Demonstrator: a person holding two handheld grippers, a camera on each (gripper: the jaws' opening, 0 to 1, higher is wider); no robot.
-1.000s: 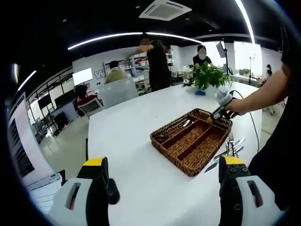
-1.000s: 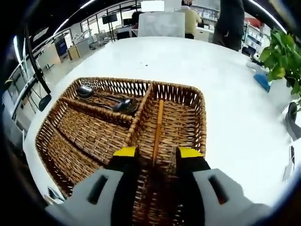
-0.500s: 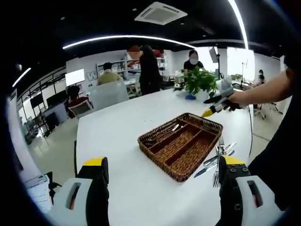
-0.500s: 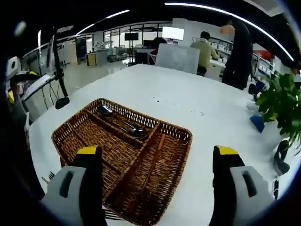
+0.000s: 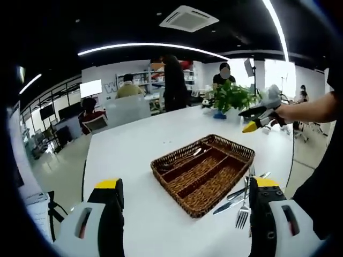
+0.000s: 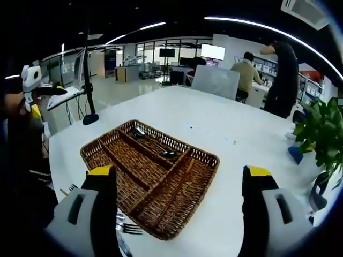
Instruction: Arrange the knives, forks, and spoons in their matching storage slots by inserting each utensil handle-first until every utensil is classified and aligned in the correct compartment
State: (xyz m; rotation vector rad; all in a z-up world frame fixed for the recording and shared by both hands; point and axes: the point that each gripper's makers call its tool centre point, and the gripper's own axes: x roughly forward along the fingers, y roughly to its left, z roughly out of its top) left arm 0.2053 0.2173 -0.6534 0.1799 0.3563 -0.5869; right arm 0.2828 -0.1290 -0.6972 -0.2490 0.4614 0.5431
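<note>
A brown wicker cutlery basket (image 5: 155,167) with several long compartments lies on the white table. Two spoons (image 5: 187,154) rest in its far slot. Forks and knives (image 5: 242,206) lie loose on the table by its near right side. My left gripper (image 5: 185,183) stands open, low in front of the basket and holding nothing. My right gripper (image 5: 247,119) hangs open in the air above the basket's far right corner. From the right gripper view, the basket (image 6: 88,152) holds the spoons (image 6: 155,147) and a brown stick-like piece (image 6: 185,172); my right gripper (image 6: 179,171) is open above it.
A potted plant (image 5: 231,96) stands past the basket; it is also the plant (image 6: 321,134) at the table's right end. Loose forks (image 6: 127,228) lie by the basket's near corner. Several people and chairs are beyond the table's far edge. My left gripper (image 6: 45,100) shows at far left.
My right gripper, shut on the brown stick-like piece in the basket a second ago, has opened, left it there and lifted up and back. The left view has shifted slightly.
</note>
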